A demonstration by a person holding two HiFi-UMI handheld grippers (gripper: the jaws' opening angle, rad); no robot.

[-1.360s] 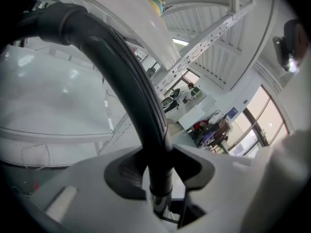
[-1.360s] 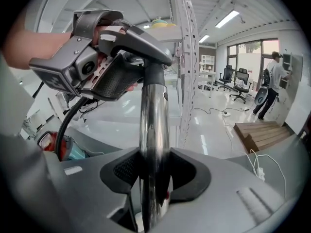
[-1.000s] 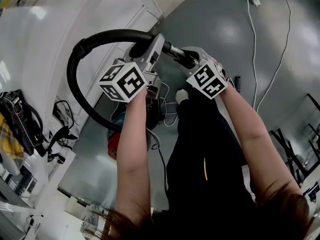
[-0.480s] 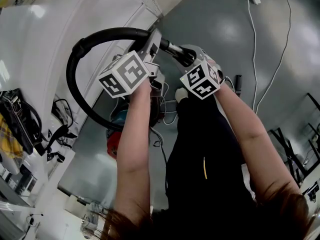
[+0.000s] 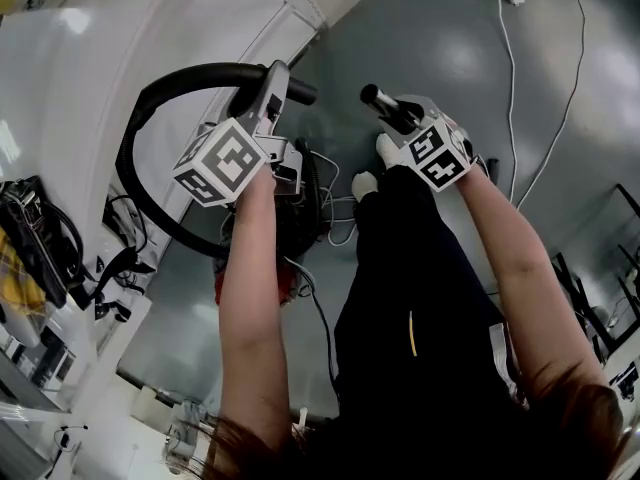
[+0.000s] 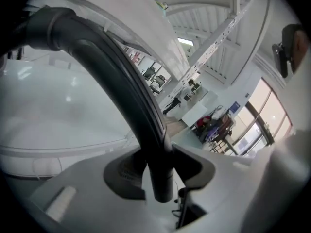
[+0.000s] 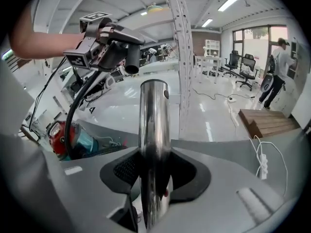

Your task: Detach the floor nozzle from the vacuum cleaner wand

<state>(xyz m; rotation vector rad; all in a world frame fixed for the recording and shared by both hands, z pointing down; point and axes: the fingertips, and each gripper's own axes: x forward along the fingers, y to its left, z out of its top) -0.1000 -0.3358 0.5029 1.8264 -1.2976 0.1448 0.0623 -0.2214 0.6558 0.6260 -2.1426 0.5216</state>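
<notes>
Separation step: left gripper (image 6: 160,176) clamps black curved hose handle (image 6: 116,76), right gripper (image 7: 154,178) clamps chrome wand tube (image 7: 154,110), ends apart; next, probably setting both down.

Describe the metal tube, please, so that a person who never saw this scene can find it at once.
Look above the grey floor, in front of the person, at the right tool. Its jaws are closed on a metal tube that sticks out beyond them. Unlike the curved black hose in the left tool, it is shiny, silver and straight.
</notes>
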